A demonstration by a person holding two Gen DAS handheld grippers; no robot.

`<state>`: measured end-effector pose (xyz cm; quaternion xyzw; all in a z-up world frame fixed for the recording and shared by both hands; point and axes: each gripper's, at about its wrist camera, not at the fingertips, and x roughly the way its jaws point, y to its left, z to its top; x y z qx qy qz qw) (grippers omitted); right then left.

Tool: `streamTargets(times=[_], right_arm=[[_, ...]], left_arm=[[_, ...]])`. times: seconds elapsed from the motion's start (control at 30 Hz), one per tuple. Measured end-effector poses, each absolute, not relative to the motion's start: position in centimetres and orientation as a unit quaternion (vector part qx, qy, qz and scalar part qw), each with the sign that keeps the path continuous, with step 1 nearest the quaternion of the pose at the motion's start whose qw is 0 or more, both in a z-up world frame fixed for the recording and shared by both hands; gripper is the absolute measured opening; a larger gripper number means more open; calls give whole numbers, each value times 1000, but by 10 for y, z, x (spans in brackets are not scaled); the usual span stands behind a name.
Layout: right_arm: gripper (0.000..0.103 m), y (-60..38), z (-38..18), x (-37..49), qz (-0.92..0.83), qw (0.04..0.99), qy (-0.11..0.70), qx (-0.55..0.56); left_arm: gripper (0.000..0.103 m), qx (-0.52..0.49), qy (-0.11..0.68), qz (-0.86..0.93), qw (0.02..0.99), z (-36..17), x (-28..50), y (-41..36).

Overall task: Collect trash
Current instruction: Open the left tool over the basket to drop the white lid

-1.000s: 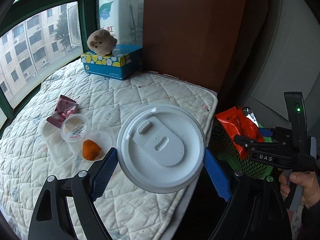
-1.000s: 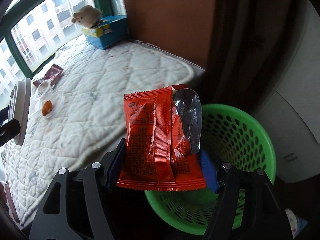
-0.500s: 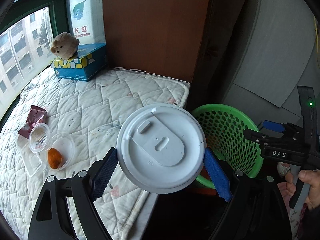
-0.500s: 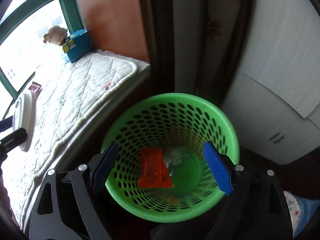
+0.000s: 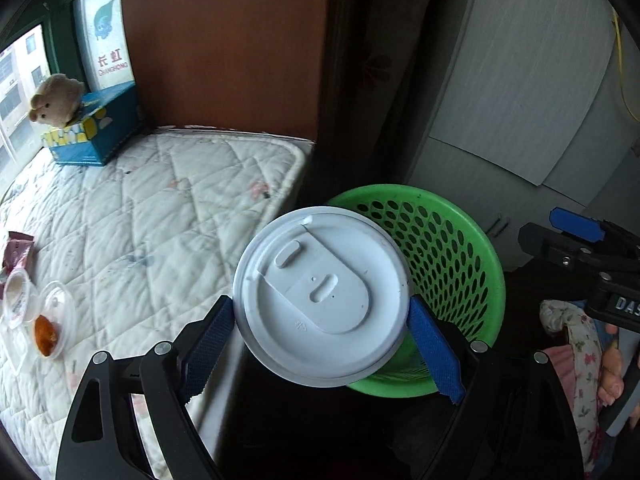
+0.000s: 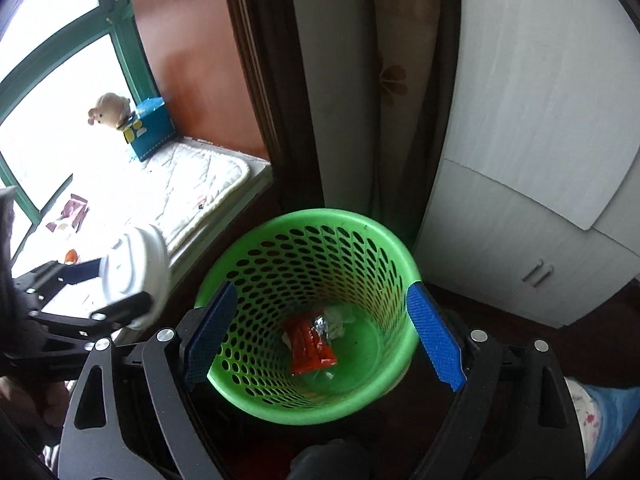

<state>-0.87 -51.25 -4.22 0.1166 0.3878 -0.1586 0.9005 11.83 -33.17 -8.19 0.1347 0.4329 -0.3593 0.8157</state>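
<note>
My left gripper [image 5: 320,344] is shut on a white lidded cup [image 5: 320,296], held at the left rim of the green perforated basket [image 5: 452,240]. The cup also shows in the right wrist view [image 6: 136,272]. My right gripper [image 6: 324,340] is open and empty above the basket [image 6: 256,248]. An orange-red snack wrapper [image 6: 310,346] lies on the basket's bottom beside crumpled clear plastic [image 6: 334,322]. More trash lies on the quilted mat [image 5: 140,216]: clear plastic cups [image 5: 52,320] with an orange scrap and a maroon wrapper [image 5: 16,248].
A blue tissue box [image 5: 96,136] with a plush toy [image 5: 56,96] stands at the mat's far end by the window. A brown panel [image 5: 224,40] and dark curtain rise behind the basket. White cabinet doors [image 6: 520,160] stand to the right.
The right gripper opened and dropped the orange-red wrapper into the basket. The left gripper carried the cup from over the mat rightwards to the basket's rim.
</note>
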Motion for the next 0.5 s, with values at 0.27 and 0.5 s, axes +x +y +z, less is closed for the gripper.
streamTargets(times=[0.27, 0.5], right_arm=[[86, -514, -37, -18, -159, 903, 380, 123], [86, -502, -35, -17, -142, 906, 378, 124]], left_arm=[[87, 129, 445, -384, 799, -93, 113, -355], [87, 127, 439, -368, 810, -85, 112, -334]])
